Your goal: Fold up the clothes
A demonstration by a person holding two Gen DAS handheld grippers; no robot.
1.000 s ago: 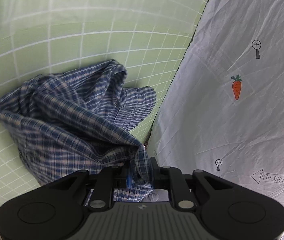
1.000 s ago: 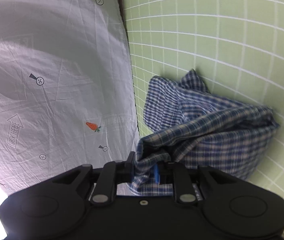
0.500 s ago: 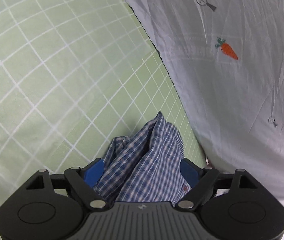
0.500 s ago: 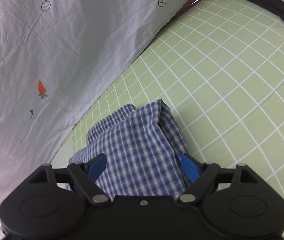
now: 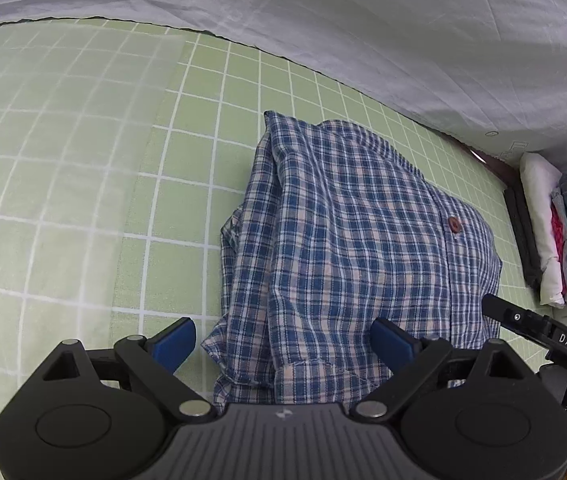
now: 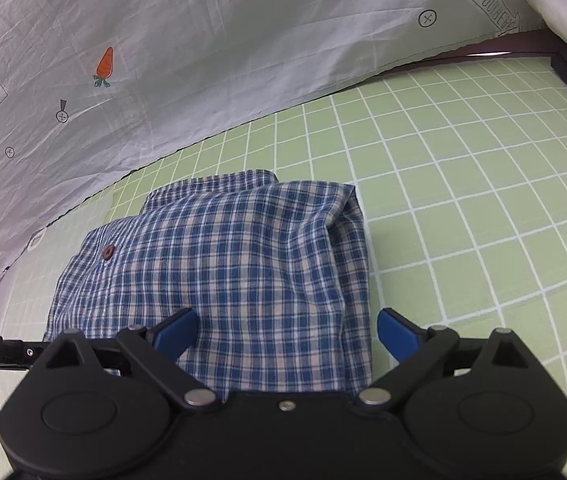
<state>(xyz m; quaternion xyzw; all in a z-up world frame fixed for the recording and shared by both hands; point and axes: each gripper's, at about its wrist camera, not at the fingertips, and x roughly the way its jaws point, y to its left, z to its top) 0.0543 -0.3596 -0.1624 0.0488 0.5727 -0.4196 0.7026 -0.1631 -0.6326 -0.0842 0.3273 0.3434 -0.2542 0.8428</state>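
Shirt point(image 5: 363, 236) folded, flat on mat point(image 5: 83, 160), directly ahead of both claws. Left claw point(image 5: 283, 344), right claw point(image 6: 287, 334): jaws opening, straddling near edge, pads clear of cloth.

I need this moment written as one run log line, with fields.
stage: fold released | plaid shirt: folded on green grid mat | left gripper: jaws opening, over shirt | right gripper: jaws opening, over shirt
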